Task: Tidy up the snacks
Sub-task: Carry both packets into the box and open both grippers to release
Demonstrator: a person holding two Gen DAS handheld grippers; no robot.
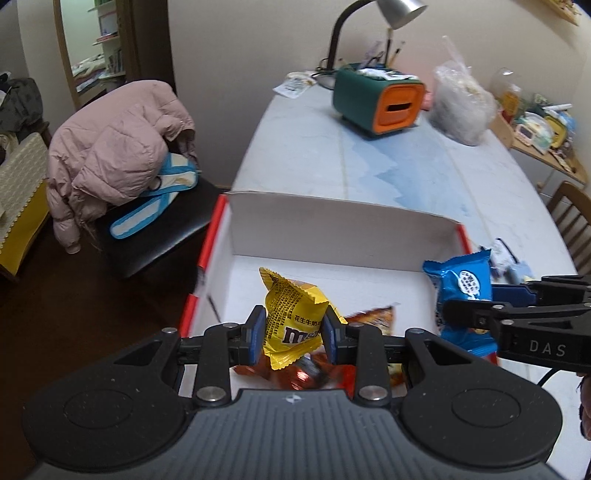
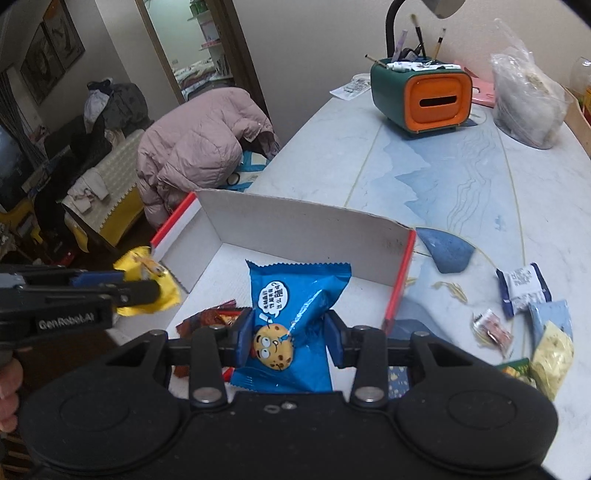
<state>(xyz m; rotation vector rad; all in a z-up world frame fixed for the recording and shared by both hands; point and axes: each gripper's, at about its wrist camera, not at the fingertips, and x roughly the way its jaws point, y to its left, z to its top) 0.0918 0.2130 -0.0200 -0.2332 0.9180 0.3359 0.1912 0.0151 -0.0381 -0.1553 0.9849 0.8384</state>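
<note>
My left gripper (image 1: 293, 334) is shut on a yellow M&M's packet (image 1: 291, 317) and holds it above the white box (image 1: 332, 218) with red outer sides. My right gripper (image 2: 290, 338) is shut on a blue cookie packet (image 2: 295, 306) over the same box (image 2: 295, 225). Orange-red snack packets (image 1: 373, 319) lie on the box floor under both grippers. The blue packet (image 1: 461, 291) shows in the left wrist view at the right, and the yellow packet (image 2: 147, 284) in the right wrist view at the left. Several loose snack packets (image 2: 524, 288) lie on the table right of the box.
A green and orange desk organizer (image 1: 380, 99), a lamp (image 1: 369, 22) and a clear plastic bag (image 1: 461, 107) stand at the table's far end. A chair with a pink jacket (image 1: 118, 155) stands left of the table (image 1: 314, 147). A wooden chair (image 1: 572, 221) is at the right.
</note>
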